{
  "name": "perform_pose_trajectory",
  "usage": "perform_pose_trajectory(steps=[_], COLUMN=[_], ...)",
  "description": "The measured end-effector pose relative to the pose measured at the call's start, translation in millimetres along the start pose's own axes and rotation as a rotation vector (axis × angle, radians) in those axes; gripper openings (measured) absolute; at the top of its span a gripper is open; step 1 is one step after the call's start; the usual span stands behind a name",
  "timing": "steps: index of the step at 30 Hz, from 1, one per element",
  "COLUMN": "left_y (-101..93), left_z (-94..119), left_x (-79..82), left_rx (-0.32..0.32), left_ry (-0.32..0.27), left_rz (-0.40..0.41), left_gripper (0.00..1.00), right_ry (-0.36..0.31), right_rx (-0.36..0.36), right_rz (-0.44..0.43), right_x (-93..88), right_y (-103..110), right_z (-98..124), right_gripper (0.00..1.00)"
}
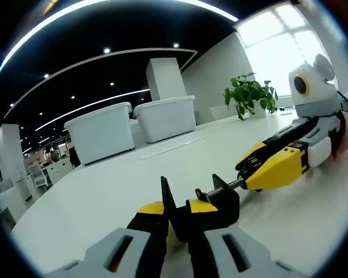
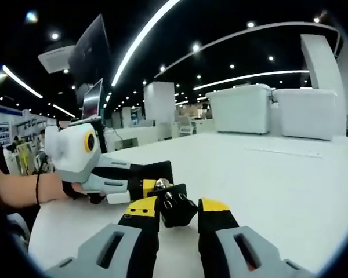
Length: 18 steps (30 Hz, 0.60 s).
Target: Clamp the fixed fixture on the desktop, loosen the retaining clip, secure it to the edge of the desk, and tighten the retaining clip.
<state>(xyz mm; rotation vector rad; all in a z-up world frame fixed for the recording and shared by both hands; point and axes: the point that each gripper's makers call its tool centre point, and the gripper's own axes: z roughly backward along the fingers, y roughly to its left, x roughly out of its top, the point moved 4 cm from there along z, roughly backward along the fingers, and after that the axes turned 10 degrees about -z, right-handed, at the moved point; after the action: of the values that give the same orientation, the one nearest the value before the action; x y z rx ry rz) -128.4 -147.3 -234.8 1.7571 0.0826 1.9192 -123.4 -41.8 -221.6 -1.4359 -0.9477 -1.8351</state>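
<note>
Black clamp [image 1: 211, 204] in left gripper [image 1: 177, 231], white bins [image 1: 101, 132] behind (contents hidden)

Black C-clamp fixture [image 1: 211, 209] lying on white desktop [image 1: 104, 197], silver screw [image 1: 220, 188] sticking out sideways.

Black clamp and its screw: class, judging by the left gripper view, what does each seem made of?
The clamp looks like matte black painted or coated metal, possibly plastic: dull, even surface, thick cast-looking C shape. Its screw looks like bare steel: thin rod with a bright silvery glint. The desk looks like smooth white laminate.
</note>
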Motion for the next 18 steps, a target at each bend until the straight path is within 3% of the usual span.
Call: perform_pose_trajectory(steps=[4,12,15,17,18], left_y=[1.8,2.9,3.9,3.4,3.0], left_z=[-1,-1,-3,-3,-3], left_x=[-0.4,-0.9,-0.4,-0.2,0.0], left_rx=[0.004,0.005,0.003,0.002,0.0], left_ry=[0.002,0.003,0.002,0.001,0.0], left_rz=[0.001,0.002,0.002,0.002,0.0], left_gripper=[0.12,0.12,0.12,0.12,0.12], right_ry=[-0.009,-0.017,-0.017,-0.009,-0.011], right_rx=[-0.025,-0.061,-0.063,-0.07,-0.067], right_rz=[0.194,0.384,0.369,0.186,0.136], right_x=[-2.8,-0.1,-0.6,2.5,3.5], right_y=[8,4,5,2,0], right_z=[0,-7,-6,-2,-1], right_gripper=[0.23,0.23,0.24,0.24,0.25])
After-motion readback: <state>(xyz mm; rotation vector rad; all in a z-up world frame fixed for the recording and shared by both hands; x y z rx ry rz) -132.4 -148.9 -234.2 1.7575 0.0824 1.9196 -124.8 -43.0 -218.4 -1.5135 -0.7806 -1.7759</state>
